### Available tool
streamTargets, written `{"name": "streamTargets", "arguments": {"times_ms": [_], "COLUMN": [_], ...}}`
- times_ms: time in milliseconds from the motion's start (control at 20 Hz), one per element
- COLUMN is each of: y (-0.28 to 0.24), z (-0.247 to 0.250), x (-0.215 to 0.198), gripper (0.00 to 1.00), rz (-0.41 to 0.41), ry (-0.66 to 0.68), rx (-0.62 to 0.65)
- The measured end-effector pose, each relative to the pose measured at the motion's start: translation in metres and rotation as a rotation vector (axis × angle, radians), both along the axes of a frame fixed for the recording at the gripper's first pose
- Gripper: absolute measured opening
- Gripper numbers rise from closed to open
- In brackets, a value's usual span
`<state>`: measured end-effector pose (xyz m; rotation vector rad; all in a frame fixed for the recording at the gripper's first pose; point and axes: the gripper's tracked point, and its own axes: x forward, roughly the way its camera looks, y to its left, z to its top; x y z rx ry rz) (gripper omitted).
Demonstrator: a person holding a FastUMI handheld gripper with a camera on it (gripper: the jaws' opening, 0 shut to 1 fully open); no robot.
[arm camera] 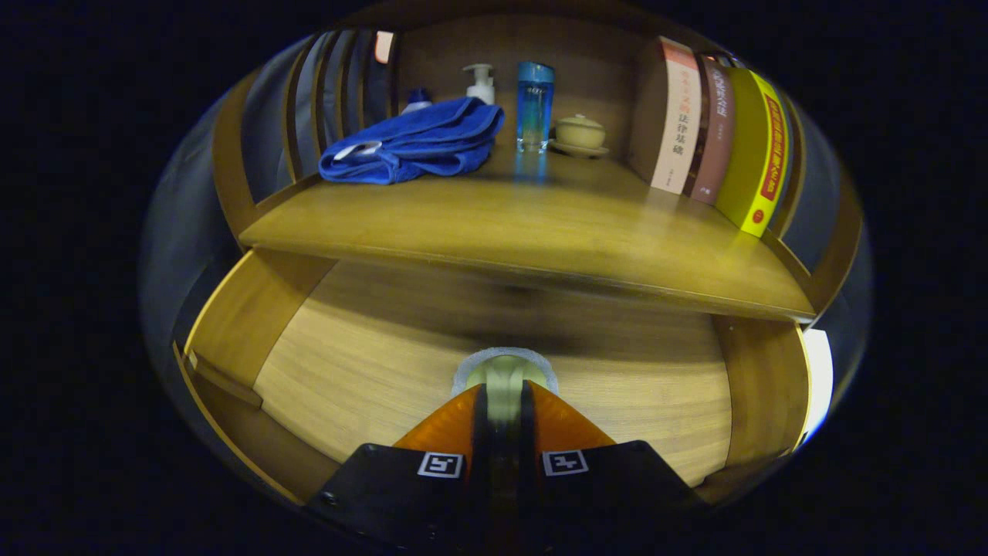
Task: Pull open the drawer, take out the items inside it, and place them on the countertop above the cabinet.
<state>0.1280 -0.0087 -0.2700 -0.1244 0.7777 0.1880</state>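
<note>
the drawer (370,363) is seen pulled open below the desk (540,224), its pale wooden floor exposed and its side walls visible to either side. the claw (505,394) is held over the drawer's inside, with its two fingers drawn close together and clamped on a small round item (505,369), pale with a light grey rim, which is gripped between the fingertips just above the drawer floor; what the item is cannot be told, since it is slightly blurred. a dark shadow is cast on the drawer floor just beyond the item, under the front edge of the desk. on the desk above, a folded blue towel (417,143) is laid toward the left, with a small blue-capped bottle (417,99) behind it and a white pump bottle (481,81) beside that. a tall blue transparent bottle (534,108) is stood upright near the middle, and a small cream lidded bowl on a saucer (580,135) is placed just to its right. three books (718,135) are stood upright at the right end of the desk, touching one another.
</note>
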Motion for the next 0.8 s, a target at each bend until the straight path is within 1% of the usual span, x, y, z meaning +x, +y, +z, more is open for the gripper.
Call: {"name": "streamTargets", "arguments": {"times_ms": [100,300,400,500,600,700,800], "y": [0.003,0.022,0.033,0.043,0.051,0.049,0.049], "z": [0.026,0.090,0.113,0.143,0.173,0.188,0.198], "x": [-0.002,-0.004,-0.016,-0.015,-0.002,0.018,0.047], "gripper": [0.24,0.24,0.24,0.24,0.24,0.24,0.24], "rz": [0.007,0.041,0.062,0.084,0.098,0.082,0.052], "ry": [-0.080,-0.298,-0.341,-0.407,-0.465,-0.480,-0.487], "rx": [0.007,0.052,0.057,0.071,0.065,0.047,0.029]}}
